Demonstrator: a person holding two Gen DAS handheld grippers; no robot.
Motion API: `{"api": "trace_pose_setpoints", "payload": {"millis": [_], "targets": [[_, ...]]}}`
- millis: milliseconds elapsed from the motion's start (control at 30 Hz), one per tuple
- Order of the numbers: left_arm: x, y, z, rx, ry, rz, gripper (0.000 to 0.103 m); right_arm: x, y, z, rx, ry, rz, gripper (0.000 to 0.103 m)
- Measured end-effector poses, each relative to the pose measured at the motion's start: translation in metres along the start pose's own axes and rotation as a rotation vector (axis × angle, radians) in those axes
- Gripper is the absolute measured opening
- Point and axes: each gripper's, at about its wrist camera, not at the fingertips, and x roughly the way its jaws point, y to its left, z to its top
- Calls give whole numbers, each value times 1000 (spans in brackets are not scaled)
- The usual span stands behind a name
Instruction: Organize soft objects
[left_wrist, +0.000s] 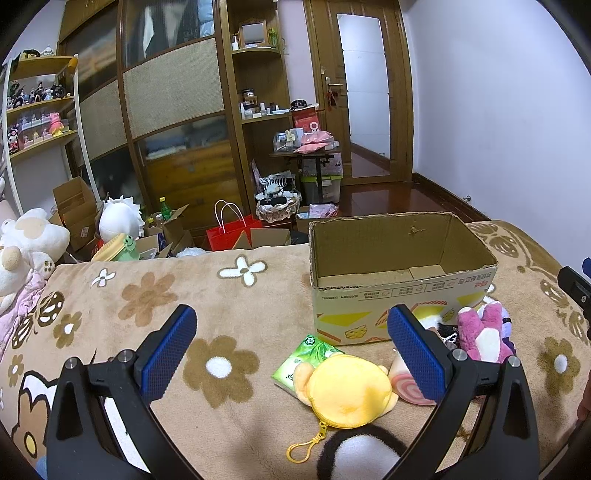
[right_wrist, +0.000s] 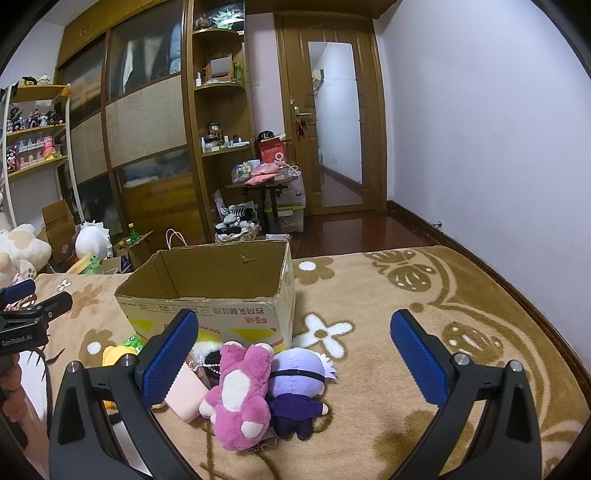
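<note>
Through my left wrist camera, my left gripper gapes empty above the round yellow plush coin pouch, before the open brown cardboard box, apparently empty.

Through the right, my right gripper spreads wide over the pink plush bear. Nothing is packed yet; next I descend and pinch.

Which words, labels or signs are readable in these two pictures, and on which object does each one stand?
"GenRobot.AI": white letters on the black body of the left hand-held gripper, seen in the right wrist view.
Red Chinese characters on the cardboard box: printed upside down, too blurred to read.
Small black print along the box rim: too small to read.
Green tissue pack: round logo, text unreadable.
Red box on the far table: white symbol, no readable words.
</note>
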Motion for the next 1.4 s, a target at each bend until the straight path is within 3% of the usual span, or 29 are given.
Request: {"api": "trace_pose_setpoints", "payload": {"millis": [1400], "targets": [[-3, 3, -3, 2, 9, -5, 102, 0, -3, -3, 0, 8, 2, 103]]}}
